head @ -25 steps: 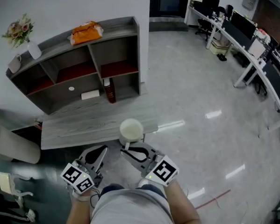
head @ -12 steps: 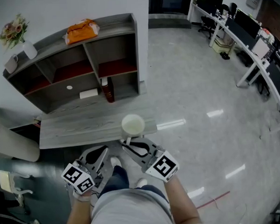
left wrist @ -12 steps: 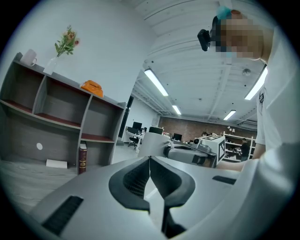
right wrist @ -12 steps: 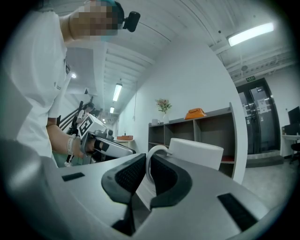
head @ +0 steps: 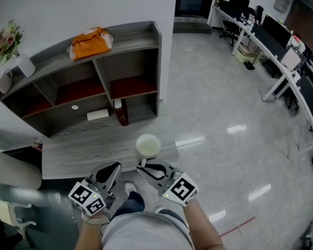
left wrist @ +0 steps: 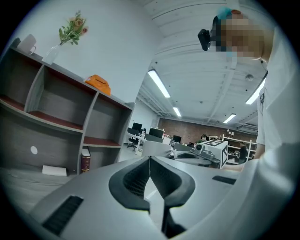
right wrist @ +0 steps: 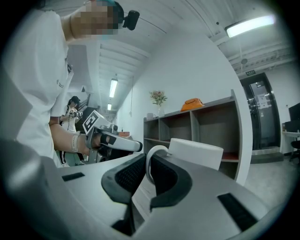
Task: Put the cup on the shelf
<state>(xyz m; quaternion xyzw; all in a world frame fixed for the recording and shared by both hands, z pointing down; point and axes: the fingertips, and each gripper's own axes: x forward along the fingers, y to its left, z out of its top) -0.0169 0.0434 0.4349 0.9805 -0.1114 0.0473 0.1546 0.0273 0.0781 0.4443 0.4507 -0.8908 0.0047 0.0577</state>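
**Carrying white round mug-style cup (head: 147, 146) toward grey open-fronted wooden shelf (head: 125, 33)**

Right gripper (head: 143, 166) is clamped on the cup's handle, cup upright over the near edge of the grey wood-grain table (head: 79, 152). Left gripper (head: 113, 170) is pinched closed, empty. Next move likely needs a forward reach into a free bay, keeping the cup level.

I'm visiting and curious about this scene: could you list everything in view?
table: one, grey, before the shelf
shelf: one, grey with red boards, against the wall
cup: one, cream, above the table edge
bag: one, orange, on shelf top
vase of flowers: one, white, shelf top left
mug: one, white, beside the vase
bottle: one, dark red, bottom row, by divider
box: one, white, bottom left compartment
left gripper: one, grey, shut, empty
right gripper: one, grey, shut on the cup's handle
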